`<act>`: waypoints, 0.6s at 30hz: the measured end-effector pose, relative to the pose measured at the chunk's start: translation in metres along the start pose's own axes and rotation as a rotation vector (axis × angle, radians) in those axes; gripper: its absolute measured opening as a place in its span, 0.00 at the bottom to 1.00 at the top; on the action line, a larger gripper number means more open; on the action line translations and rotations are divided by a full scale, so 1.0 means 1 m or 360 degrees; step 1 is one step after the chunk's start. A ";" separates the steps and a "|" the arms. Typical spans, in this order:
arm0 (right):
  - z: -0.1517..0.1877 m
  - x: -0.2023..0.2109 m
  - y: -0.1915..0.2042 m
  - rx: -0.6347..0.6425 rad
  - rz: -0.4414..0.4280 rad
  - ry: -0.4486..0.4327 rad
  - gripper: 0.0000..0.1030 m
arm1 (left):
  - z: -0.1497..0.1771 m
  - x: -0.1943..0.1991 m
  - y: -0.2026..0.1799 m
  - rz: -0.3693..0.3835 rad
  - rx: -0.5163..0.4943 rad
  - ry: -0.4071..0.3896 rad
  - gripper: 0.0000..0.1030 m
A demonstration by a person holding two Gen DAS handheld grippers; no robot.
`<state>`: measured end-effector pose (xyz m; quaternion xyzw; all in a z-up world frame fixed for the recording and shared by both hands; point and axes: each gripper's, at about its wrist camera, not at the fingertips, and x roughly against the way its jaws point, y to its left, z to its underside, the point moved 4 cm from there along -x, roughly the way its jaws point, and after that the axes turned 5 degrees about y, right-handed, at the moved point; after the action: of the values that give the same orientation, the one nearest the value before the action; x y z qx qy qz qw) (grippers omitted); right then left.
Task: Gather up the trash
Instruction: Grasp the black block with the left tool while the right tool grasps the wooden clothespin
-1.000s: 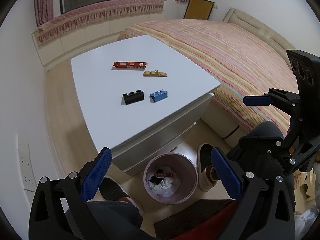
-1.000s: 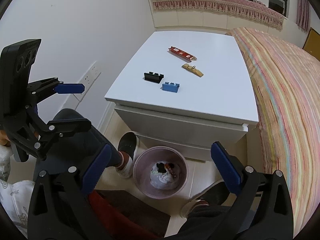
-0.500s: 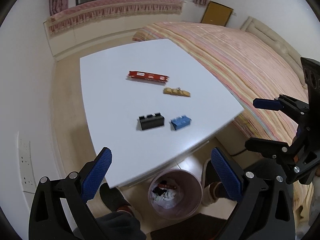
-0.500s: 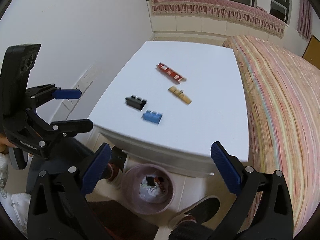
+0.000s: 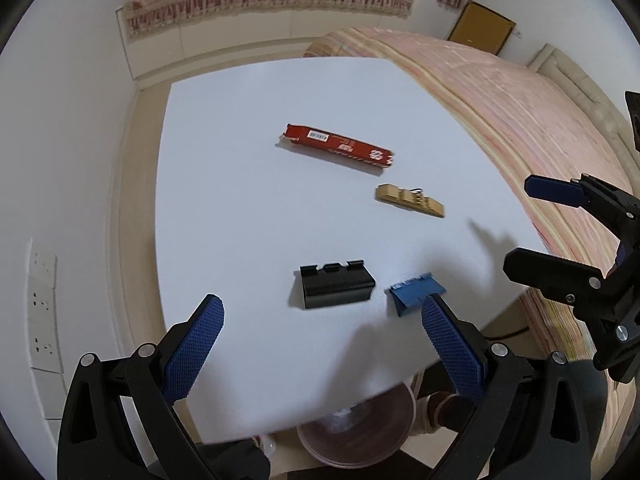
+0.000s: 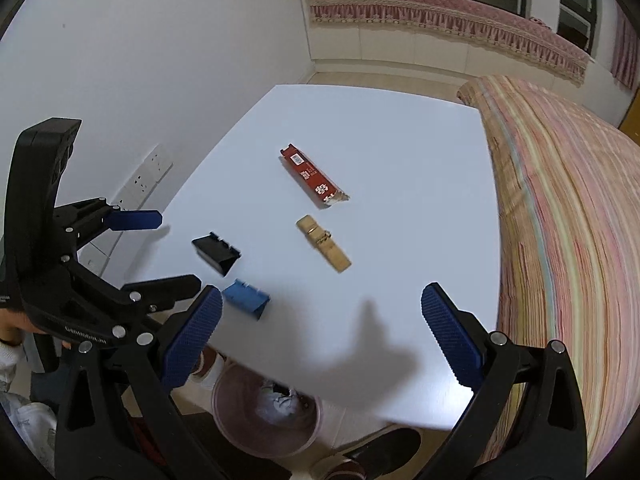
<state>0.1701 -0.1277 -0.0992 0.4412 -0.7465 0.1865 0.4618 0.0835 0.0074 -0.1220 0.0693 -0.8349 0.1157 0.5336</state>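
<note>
Red wrapper (image 5: 338,147) on the surface (image 5: 240,208) looks light, thin and crushable, so pinch mid-length; left gripper (image 5: 322,336) and right gripper (image 6: 320,326) jaws both wide open, empty.

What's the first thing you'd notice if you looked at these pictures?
Four small things on the white table: a long red wrapper farthest back, a tan piece beside it, and a black box with a blue box near the front edge. Both grippers, left and right, hang open above them.

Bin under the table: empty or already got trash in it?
Not empty. The right wrist view shows white crumpled scraps and dark bits inside the bin; the table edge hides part of it.
</note>
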 end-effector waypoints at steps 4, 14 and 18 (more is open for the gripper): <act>-0.006 -0.018 -0.002 0.0039 -0.0026 0.0032 0.81 | -0.004 -0.009 0.004 -0.0029 0.0029 -0.0001 0.92; -0.016 -0.049 0.003 0.0159 -0.0022 0.0073 0.52 | -0.004 -0.019 0.002 -0.0094 0.0000 -0.0011 0.72; -0.016 -0.056 0.006 0.0185 0.0015 0.0078 0.41 | -0.007 -0.018 0.007 -0.0092 -0.0028 -0.0024 0.61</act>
<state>0.1844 -0.0862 -0.1384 0.4591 -0.7251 0.2424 0.4525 0.0961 0.0155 -0.1364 0.0894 -0.8375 0.0923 0.5311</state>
